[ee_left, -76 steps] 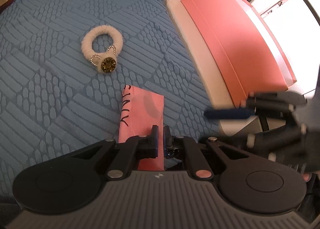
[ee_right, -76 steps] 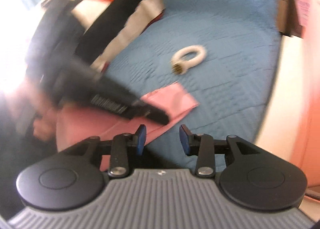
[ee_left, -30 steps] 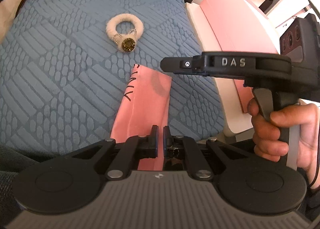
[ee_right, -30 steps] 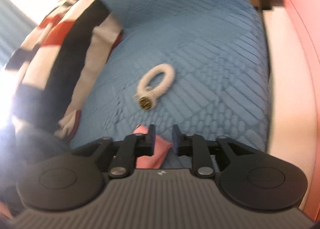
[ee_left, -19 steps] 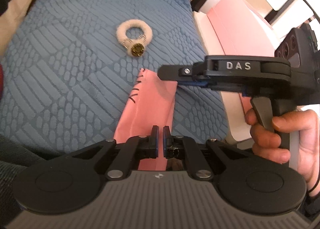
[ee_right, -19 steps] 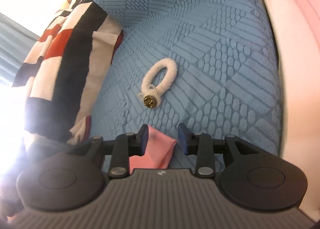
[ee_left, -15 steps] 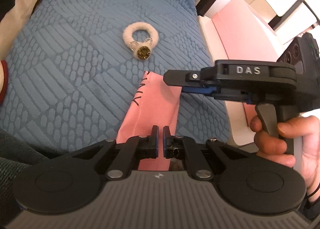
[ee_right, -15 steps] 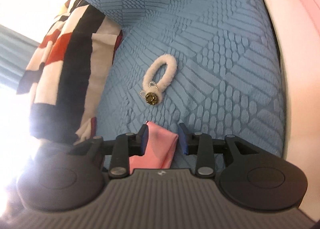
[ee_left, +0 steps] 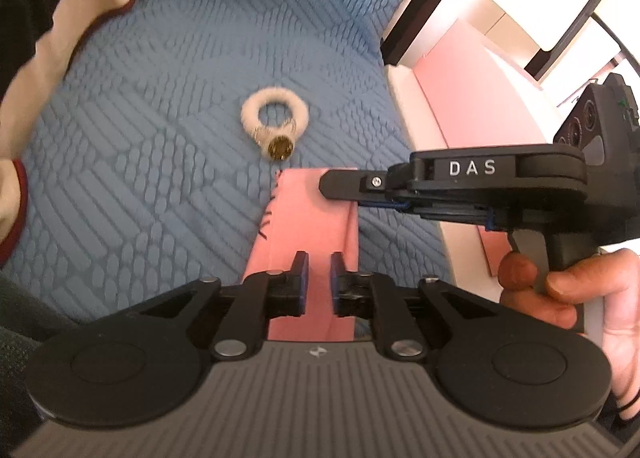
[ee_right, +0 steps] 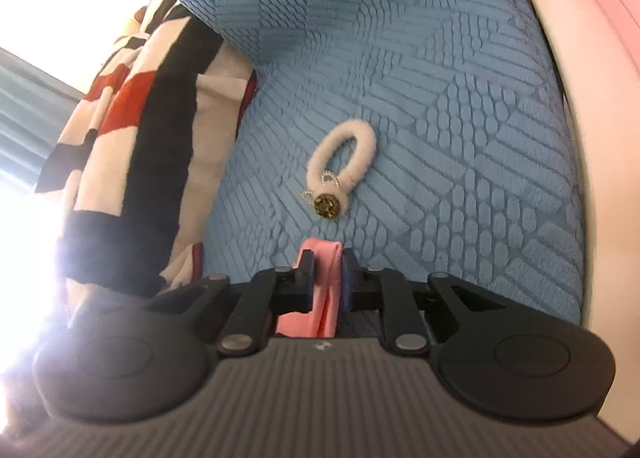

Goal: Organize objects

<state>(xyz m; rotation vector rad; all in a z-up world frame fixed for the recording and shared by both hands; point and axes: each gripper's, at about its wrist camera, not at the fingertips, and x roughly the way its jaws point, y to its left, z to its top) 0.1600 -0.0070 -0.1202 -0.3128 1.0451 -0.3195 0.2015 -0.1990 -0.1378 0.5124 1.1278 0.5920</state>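
The pink pouch lay lengthwise on the blue cover, far end toward the scrunchie. The left gripper, clamped shut a moment before, had opened a bit. The right gripper, level from the right, had pinched the pouch's far corner.
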